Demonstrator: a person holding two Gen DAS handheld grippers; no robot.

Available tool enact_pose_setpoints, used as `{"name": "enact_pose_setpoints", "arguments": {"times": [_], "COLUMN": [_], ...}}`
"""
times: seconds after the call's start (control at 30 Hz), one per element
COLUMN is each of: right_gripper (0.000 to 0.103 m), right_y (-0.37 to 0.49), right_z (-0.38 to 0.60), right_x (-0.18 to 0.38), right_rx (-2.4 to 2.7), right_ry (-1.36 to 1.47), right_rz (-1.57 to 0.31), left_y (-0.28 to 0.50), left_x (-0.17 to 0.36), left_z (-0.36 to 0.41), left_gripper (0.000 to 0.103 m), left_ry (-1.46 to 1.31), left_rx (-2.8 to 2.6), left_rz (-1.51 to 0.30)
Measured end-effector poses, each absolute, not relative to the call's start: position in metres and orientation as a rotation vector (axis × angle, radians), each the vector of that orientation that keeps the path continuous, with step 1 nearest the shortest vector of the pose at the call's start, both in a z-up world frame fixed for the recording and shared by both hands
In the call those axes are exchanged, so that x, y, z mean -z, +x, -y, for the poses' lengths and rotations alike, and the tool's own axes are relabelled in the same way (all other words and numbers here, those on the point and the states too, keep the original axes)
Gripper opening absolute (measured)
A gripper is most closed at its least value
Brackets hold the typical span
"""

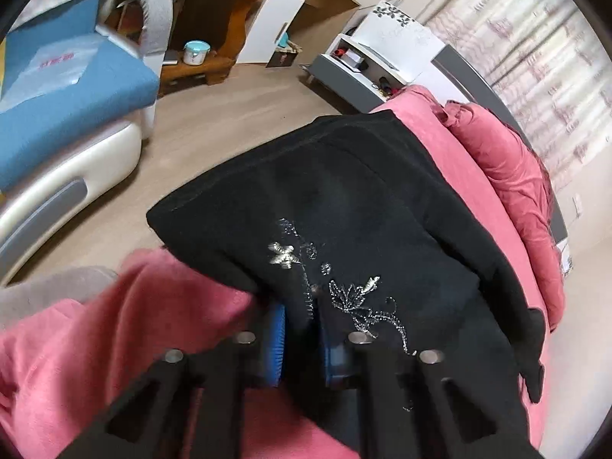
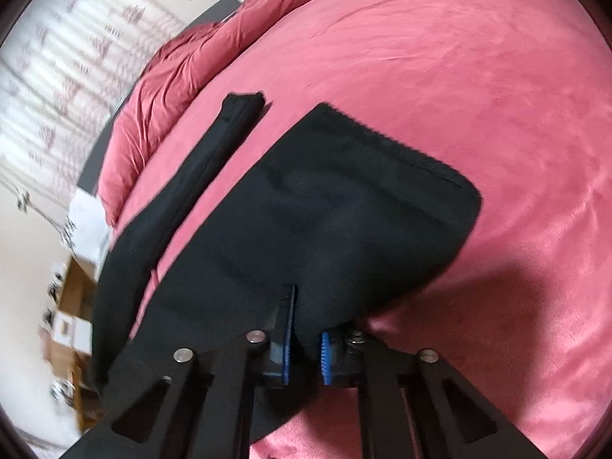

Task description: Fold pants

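Black pants (image 1: 344,199) with silver embroidered flowers lie on a pink bed (image 1: 432,141). My left gripper (image 1: 300,329) is shut on the pants' fabric near the embroidery, blue pads pinching a fold. In the right wrist view the pants (image 2: 344,210) spread over the pink bed (image 2: 478,76), one leg (image 2: 214,153) stretching away to the left. My right gripper (image 2: 306,344) is shut on the pants' near edge, cloth bunched between its blue pads.
A pink duvet (image 1: 508,176) is bunched at the bed's far side, also in the right wrist view (image 2: 183,61). A blue and white sofa (image 1: 69,114), a wooden desk (image 1: 214,19) and a white cabinet (image 1: 375,49) stand across the floor. Curtains (image 1: 535,57) hang behind.
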State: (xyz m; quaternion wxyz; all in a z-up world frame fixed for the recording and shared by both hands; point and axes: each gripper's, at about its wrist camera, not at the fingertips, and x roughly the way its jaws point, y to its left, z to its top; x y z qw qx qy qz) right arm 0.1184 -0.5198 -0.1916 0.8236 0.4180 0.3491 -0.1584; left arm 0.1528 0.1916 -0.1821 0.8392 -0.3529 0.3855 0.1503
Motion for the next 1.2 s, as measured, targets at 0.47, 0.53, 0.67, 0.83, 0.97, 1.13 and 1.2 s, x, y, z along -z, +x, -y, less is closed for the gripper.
{"name": "enact_pose_setpoints", "arguments": {"times": [0.47, 0.53, 0.67, 0.83, 0.97, 1.13, 1.2], "right_gripper": [0.008, 0.008, 0.008, 0.009, 0.009, 0.009, 0.009], "right_y": [0.067, 0.061, 0.057, 0.056, 0.058, 0.068, 0.070], "right_z": [0.534, 0.536, 0.532, 0.532, 0.532, 0.527, 0.527], "right_x": [0.145, 0.143, 0.149, 0.161, 0.158, 0.157, 0.160], "right_rx": [0.402, 0.390, 0.388, 0.395, 0.387, 0.396, 0.403], "right_ry": [0.811, 0.807, 0.753, 0.794, 0.759, 0.681, 0.683], "right_rz": [-0.670, -0.679, -0.718, -0.725, -0.736, -0.766, -0.773], "left_y": [0.072, 0.057, 0.058, 0.090, 0.110, 0.132, 0.140], "left_x": [0.114, 0.104, 0.113, 0.158, 0.197, 0.211, 0.213], "left_z": [-0.189, -0.189, -0.191, -0.201, -0.207, -0.209, -0.211], "left_gripper": [0.000, 0.000, 0.005, 0.038, 0.042, 0.061, 0.061], "left_ry": [-0.644, -0.587, -0.572, -0.797, -1.013, -1.106, -1.113], "left_rx": [-0.205, -0.194, -0.160, -0.163, -0.159, -0.114, -0.133], "left_rz": [-0.601, -0.579, -0.657, -0.837, -0.896, -0.810, -0.786]}}
